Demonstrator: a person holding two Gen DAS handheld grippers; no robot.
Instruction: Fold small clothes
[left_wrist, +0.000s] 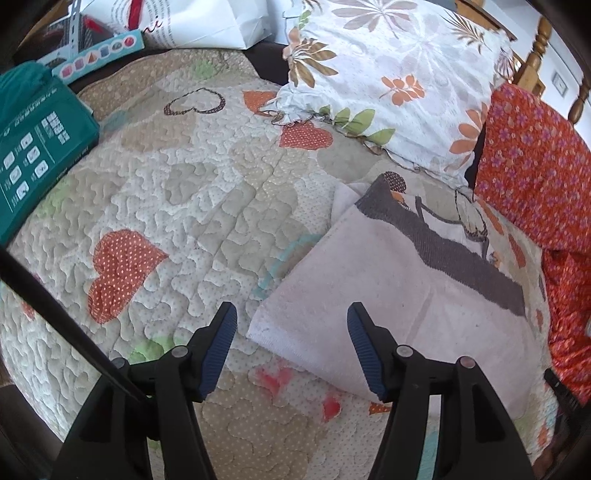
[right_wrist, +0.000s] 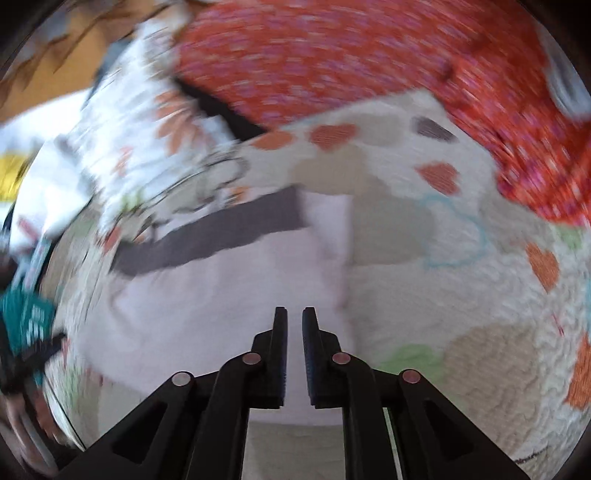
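At the far left of the left wrist view a teal package (left_wrist: 33, 147) lies on the bed quilt (left_wrist: 207, 206), printed with rows of small white icons and lines of text too small to read; behind it a pale blue box (left_wrist: 99, 55) shows a strip of coloured shapes, and a white paper bag (left_wrist: 207, 22) carries printed lines and red script, none of it legible; a dark bar (left_wrist: 70, 325) crosses the lower left corner in front of the quilt; the left hand-held gripper (left_wrist: 291, 321) hovers with its blue-padded fingers (left_wrist: 221, 347) spread wide apart, its right finger over the near edge of the white towel (left_wrist: 388, 295); that towel, with a grey band, lies folded on the quilt to the right of centre; beyond it a floral pillow (left_wrist: 388, 74) leans by a wooden bedpost (left_wrist: 539, 48), and an orange flowered cloth (left_wrist: 532, 166) borders the right side.

The right wrist view is badly blurred; the teal package (right_wrist: 26, 317) shows at the left edge; the white towel (right_wrist: 207, 295) spreads across the centre on the quilt (right_wrist: 461, 295); the right hand-held gripper (right_wrist: 294, 321) stands over the towel with fingers nearly together, a slim gap between them and nothing held; the orange cloth (right_wrist: 369, 62) fills the top and right.
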